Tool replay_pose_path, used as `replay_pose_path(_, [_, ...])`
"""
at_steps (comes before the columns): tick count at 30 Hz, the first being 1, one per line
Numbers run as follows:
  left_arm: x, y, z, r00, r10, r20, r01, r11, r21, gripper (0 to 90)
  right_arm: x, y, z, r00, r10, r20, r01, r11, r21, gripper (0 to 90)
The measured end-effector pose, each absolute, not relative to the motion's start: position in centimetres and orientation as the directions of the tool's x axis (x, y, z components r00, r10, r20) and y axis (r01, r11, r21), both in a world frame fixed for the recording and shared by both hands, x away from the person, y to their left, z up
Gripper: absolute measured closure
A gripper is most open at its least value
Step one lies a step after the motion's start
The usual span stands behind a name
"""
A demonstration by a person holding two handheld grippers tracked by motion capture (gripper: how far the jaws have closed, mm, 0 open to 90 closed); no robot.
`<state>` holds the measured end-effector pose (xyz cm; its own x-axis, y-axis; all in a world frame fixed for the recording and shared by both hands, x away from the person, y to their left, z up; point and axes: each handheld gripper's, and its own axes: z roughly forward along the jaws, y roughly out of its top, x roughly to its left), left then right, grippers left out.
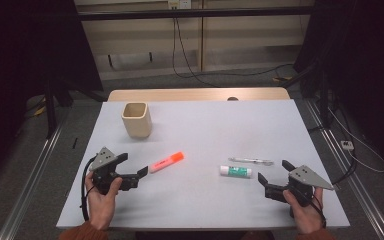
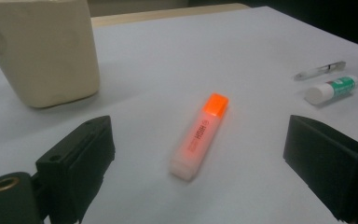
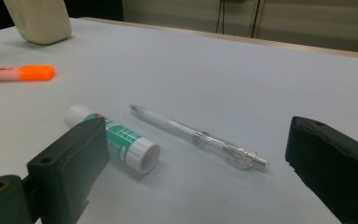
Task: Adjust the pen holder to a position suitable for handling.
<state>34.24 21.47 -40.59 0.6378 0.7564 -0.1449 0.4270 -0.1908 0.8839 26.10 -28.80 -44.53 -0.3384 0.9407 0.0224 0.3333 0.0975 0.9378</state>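
Both grippers, left (image 1: 134, 166) and right (image 1: 271, 172), gape empty; highlighter (image 1: 166, 162), glue stick (image 1: 235, 171), pen (image 1: 251, 160) lie unobstructed

The left gripper (image 1: 134, 165) is gripped from below by the left hand (image 1: 102, 196), near the table's (image 1: 200, 120) front-left corner, jaws spread wide. The right gripper (image 1: 274, 170), in the right hand (image 1: 305, 207), sits near its front-right corner, jaws likewise apart.

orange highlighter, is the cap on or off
On. The orange highlighter lies flat on the table with its bright orange cap seated on the end that points away from the left hand-held gripper.
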Motion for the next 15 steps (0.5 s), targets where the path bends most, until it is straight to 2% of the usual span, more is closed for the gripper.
replay_pose_path(7, [36.3,21.9,-40.0,0.606,0.788,-0.111,0.422,-0.200,0.884,7.1,26.1,-28.9,-44.6,-0.335,0.942,0.028,0.339,0.093,0.936,5.8])
replay_pose_path(10, [37.2,21.9,-39.6,0.556,0.822,-0.126,0.455,-0.173,0.874,5.0,26.1,-28.9,-44.6,-0.334,0.942,0.027,0.340,0.093,0.936,5.8])
replay_pose_path(15, [38.8,22.0,-38.6,0.566,0.816,-0.120,0.461,-0.192,0.867,5.0,26.2,-28.9,-44.6,-0.337,0.941,0.022,0.340,0.100,0.935,5.8])
